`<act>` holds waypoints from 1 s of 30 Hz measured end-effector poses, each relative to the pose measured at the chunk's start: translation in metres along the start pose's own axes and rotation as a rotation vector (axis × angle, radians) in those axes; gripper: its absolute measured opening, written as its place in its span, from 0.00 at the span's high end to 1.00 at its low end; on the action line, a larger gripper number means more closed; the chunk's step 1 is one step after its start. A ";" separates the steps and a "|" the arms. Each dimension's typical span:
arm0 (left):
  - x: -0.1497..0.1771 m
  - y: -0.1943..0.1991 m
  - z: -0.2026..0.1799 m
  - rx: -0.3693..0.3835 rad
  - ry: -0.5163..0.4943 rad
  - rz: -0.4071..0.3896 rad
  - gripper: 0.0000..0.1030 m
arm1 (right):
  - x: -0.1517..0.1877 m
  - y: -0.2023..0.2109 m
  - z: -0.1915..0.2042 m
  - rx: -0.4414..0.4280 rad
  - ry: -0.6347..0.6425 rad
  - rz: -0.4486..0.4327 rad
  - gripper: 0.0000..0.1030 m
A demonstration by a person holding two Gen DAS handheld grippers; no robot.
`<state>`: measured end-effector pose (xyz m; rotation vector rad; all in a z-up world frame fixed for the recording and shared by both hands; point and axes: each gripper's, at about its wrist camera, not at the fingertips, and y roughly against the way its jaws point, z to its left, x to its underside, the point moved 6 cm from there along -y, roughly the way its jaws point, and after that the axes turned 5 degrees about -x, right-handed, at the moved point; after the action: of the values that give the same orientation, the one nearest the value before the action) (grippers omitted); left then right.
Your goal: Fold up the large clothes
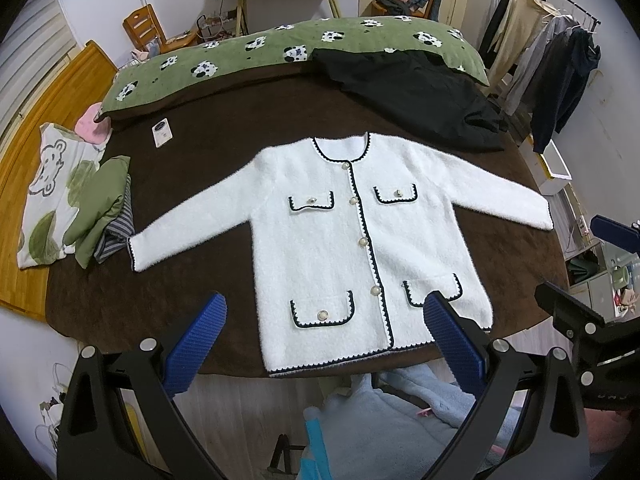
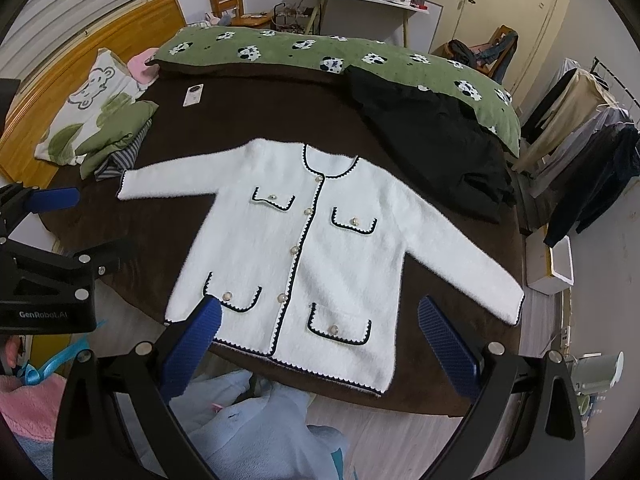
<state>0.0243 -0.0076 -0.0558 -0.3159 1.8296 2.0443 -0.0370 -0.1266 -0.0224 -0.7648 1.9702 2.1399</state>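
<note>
Above the near edge of the bed, left hand-held gripper (image 1: pixel 324 338) hangs with its two blue ribbed fingers (image 1: pixel 196 340) spread wide, released, gripping nothing; right hand-held gripper (image 2: pixel 320 344) same, blue fingers (image 2: pixel 448 346) wide apart, empty, both clear of the fabric. Each gripper shows at the edge of the other's view. Just ahead of both: fluffy white button-front cardigan with dark scalloped trim (image 1: pixel 340 232) lying flat, face up, unfolded on the dark brown bed cover (image 1: pixel 224 136), collar toward the far side, hem at the near edge, both sleeves spread out to the sides, four trimmed pockets and pearl-like buttons showing. Near the tip of the sleeve toward the headboard sits a pile of green and striped folded clothes (image 1: pixel 102 208), close to the cuff but contact unclear, next to a white pillow with bear print and green blobs (image 1: pixel 52 200). A small white card-like item (image 1: pixel 162 133) lies on the cover beyond that sleeve. Far side: long green quilt with panda pattern (image 1: pixel 280 48), crumpled black garment (image 1: pixel 420 96) partly over it and just beyond the cardigan's other shoulder. Off the bed on that side, a rack of hanging clothes (image 1: pixel 552 48). Below the near edge, light blue fleece fabric (image 1: pixel 400 420).
</note>
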 end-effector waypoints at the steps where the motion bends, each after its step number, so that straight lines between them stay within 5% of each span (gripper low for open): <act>1: 0.000 0.000 -0.001 0.000 -0.001 0.002 0.06 | 0.000 -0.001 -0.001 -0.001 -0.004 0.002 0.06; 18: -0.031 -0.014 -0.016 0.040 -0.068 -0.008 0.06 | -0.004 0.000 -0.048 0.051 -0.143 -0.014 0.06; 30: -0.080 -0.046 -0.084 0.122 -0.252 -0.020 0.06 | 0.007 -0.001 -0.132 0.164 -0.324 -0.024 0.06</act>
<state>0.1086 -0.0974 -0.0753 -0.0404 1.7764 1.8541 -0.0063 -0.2554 -0.0285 -0.3848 1.9193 1.9147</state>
